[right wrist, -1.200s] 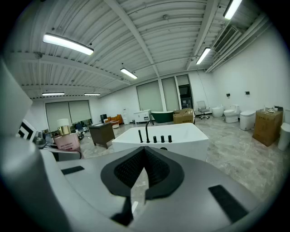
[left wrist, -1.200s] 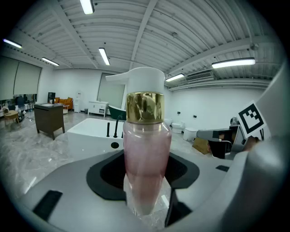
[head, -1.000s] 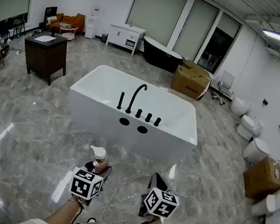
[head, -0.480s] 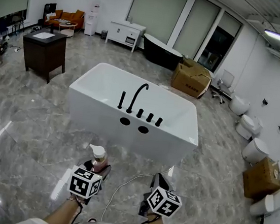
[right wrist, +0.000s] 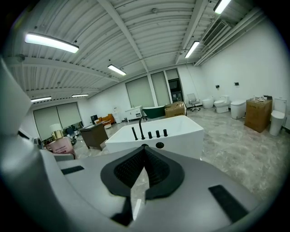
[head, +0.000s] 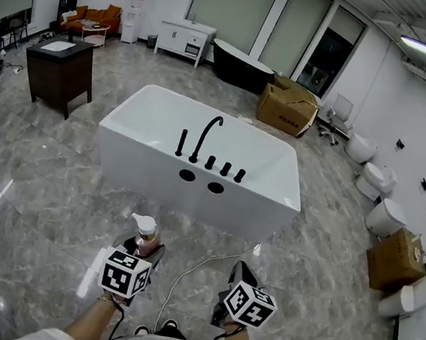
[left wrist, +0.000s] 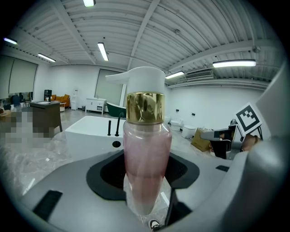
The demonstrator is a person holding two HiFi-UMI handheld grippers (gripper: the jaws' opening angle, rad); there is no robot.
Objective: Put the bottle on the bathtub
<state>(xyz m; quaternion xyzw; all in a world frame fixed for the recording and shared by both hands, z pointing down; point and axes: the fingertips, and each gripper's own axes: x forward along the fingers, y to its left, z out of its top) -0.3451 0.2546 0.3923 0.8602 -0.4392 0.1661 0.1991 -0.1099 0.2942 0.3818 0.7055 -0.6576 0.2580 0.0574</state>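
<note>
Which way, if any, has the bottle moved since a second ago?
Cannot tell. In the head view, the bottle keeps about the same gap to the bathtub front wall.

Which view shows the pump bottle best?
The left gripper view: the pump bottle fills the centre, gripped between the jaws, with its pink contents, gold collar and white pump clear. The head view shows it small, from above; the right gripper view catches it only at the left edge.
</note>
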